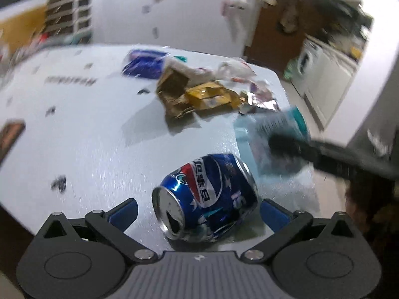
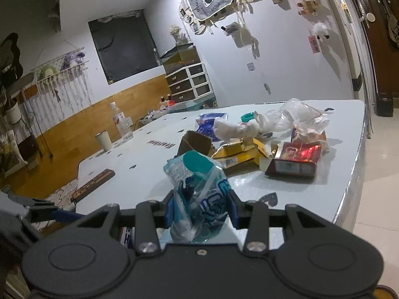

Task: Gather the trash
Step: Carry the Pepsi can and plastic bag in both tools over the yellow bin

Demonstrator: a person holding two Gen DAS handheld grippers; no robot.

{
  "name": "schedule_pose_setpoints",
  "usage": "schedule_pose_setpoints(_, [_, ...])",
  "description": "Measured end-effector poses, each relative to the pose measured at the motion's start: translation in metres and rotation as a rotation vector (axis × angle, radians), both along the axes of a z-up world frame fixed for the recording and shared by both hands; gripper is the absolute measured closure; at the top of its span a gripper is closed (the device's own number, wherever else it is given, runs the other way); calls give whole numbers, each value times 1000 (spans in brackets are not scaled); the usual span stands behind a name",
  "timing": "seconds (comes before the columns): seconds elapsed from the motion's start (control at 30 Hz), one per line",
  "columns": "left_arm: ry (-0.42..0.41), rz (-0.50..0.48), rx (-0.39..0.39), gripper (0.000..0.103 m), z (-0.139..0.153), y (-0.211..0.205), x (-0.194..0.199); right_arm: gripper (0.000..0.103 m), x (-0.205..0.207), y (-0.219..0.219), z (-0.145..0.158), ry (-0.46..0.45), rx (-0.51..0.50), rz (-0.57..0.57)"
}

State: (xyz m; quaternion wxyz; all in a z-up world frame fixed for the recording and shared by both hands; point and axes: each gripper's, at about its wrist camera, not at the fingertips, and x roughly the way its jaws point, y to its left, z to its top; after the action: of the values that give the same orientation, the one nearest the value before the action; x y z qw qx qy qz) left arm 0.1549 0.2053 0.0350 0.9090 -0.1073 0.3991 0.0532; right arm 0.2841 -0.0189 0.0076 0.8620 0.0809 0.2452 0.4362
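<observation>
The dented, light, slippery can (image 1: 205, 196) is best gripped across its middle by the released left claw (image 1: 199, 211), while a soft wrapper (image 2: 199, 199) is clenched in the right claw (image 2: 200, 208).

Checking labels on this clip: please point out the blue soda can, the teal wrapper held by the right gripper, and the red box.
blue soda can (image 1: 212, 194), left wrist view, on its printed side.
teal wrapper (image 2: 199, 199), right wrist view, on its crumpled middle.
red box (image 2: 296, 159), right wrist view, on its top face.

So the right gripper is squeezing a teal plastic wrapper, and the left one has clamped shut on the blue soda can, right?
Not quite. The left wrist view shows the left gripper wide open, its fingers clear of the blue soda can lying on its side between them. The right gripper does squeeze the teal plastic wrapper.
</observation>
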Motion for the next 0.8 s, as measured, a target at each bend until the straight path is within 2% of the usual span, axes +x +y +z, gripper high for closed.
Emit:
schedule_pose_setpoints(0.1, [15,33,-60,0,1,-1,2,60,-10,-2,0,-5,-7,25])
schedule_pose_setpoints(0.2, [28,33,-67,0,0,-9,7,60,-17,-4,0,0,-2,54])
schedule_pose_setpoints(0.4, [74,40,37,0,-2,-27,25,60,-22,-13,-3,15,2,60])
schedule_pose_setpoints(0.6, [141,93,102,0,-9,-35,44,61,-16,-24,-9,43,-5,33])
schedule_pose_setpoints(0.8, [176,169,115,1,-13,-37,54,61,-13,-38,-10,26,-20,-6])
